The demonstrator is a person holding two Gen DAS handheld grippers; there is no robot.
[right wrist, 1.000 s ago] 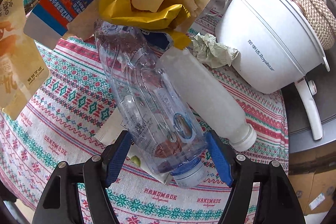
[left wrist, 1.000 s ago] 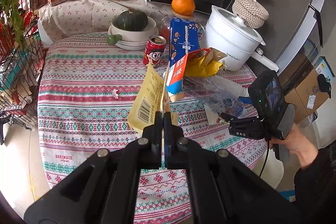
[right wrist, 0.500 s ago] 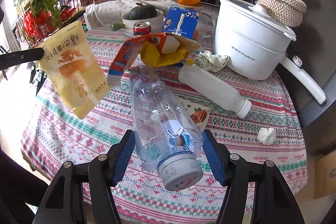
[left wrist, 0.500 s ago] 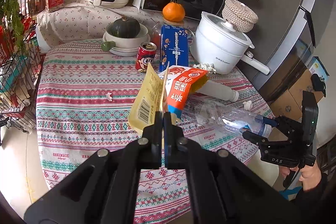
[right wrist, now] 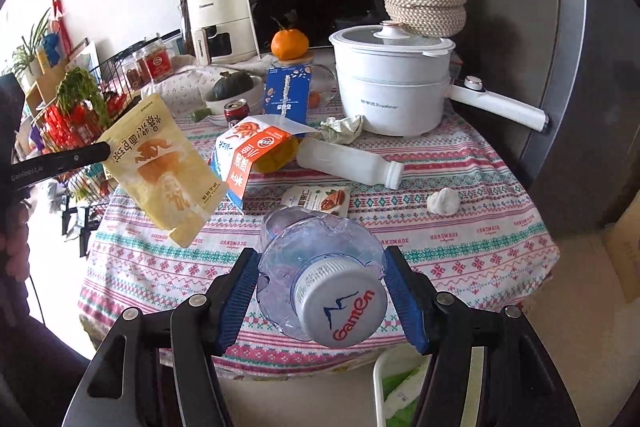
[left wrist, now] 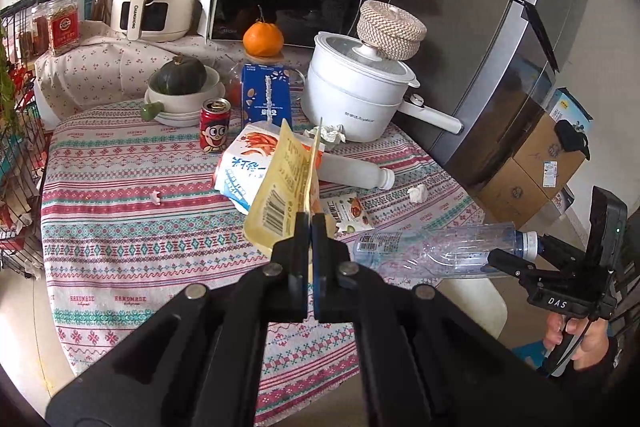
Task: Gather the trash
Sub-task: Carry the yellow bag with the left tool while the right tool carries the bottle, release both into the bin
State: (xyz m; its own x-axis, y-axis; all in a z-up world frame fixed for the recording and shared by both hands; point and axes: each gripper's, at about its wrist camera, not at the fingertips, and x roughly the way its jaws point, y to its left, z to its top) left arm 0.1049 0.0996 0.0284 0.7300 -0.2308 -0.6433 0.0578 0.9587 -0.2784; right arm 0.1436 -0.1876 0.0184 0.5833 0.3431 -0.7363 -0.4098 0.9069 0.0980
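Observation:
My left gripper (left wrist: pixel 311 223) is shut on the bottom edge of a yellow snack bag (left wrist: pixel 280 195), which hangs in the air over the round table; the bag (right wrist: pixel 160 167) also shows in the right wrist view. My right gripper (right wrist: pixel 322 259) has its blue pads pressed on the shoulder of a crushed clear plastic bottle (right wrist: pixel 316 239), cap towards the camera, held off the table's near edge. The same bottle (left wrist: pixel 424 247) lies level in the right gripper (left wrist: pixel 516 251). On the cloth lie a white bottle (left wrist: pixel 352 173), a torn carton (left wrist: pixel 244 163) and a nut packet (left wrist: pixel 348 213).
Crumpled tissue (left wrist: pixel 330 135), a small white wad (left wrist: pixel 418 193), a red can (left wrist: pixel 215 127) and a blue carton (left wrist: pixel 266 95) sit near a white pot (left wrist: pixel 356 95). A white bin (right wrist: pixel 400 387) stands below the table edge. Wire rack (left wrist: pixel 16 147) at left, cardboard boxes (left wrist: pixel 532 163) at right.
Both grippers rose and drew back from the table. The clear bottle came off the cloth and turned cap-first towards the right camera. The carton that leaned on it now lies on the table.

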